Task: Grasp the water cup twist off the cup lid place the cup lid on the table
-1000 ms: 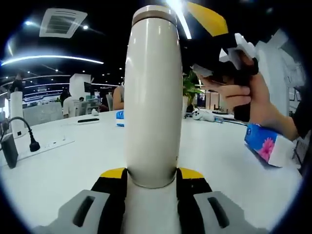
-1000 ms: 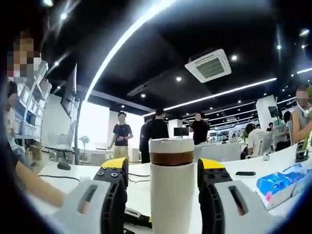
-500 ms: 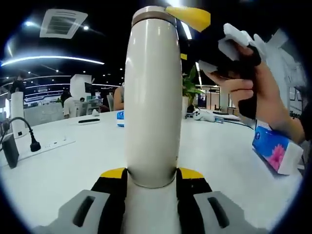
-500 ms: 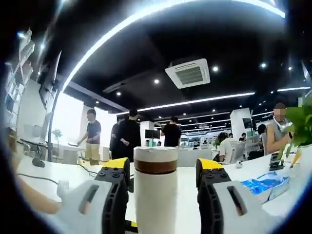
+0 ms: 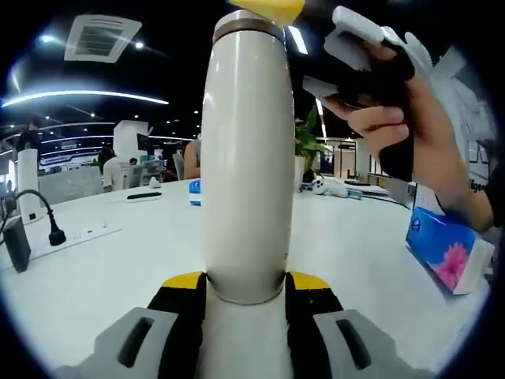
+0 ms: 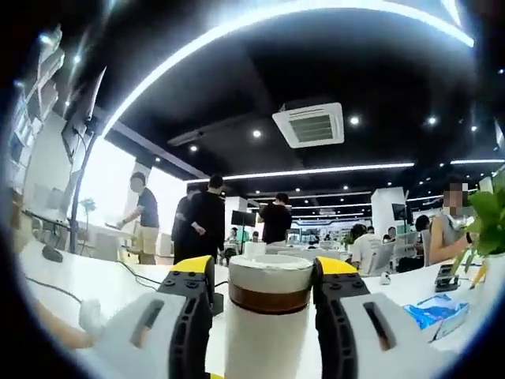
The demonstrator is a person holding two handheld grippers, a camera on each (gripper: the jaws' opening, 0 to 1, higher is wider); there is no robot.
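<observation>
A tall cream water cup [image 5: 248, 158] stands upright in the left gripper view, with my left gripper [image 5: 248, 286] shut on its lower body. Its lid [image 5: 249, 24], set off by a dark band, is at the top. From the upper right, a person's hand [image 5: 394, 118] brings the right gripper over the lid, and one yellow jaw tip [image 5: 267, 8] shows above it. In the right gripper view the lid [image 6: 271, 276] stands between the jaws of my right gripper [image 6: 264, 272]. The jaws are open, with the right one close against the lid and a gap on the left.
A blue tissue pack [image 5: 446, 249] lies on the white table [image 5: 102, 268] to the right, also seen as a blue pack [image 6: 434, 312]. A power strip with a black plug [image 5: 55, 233] sits at the left. Several people [image 6: 207, 225] stand by desks behind.
The right gripper has moved left over the cup's top. In its own view the lid has come nearer and sits deeper between the jaws. The left gripper and cup have not moved.
</observation>
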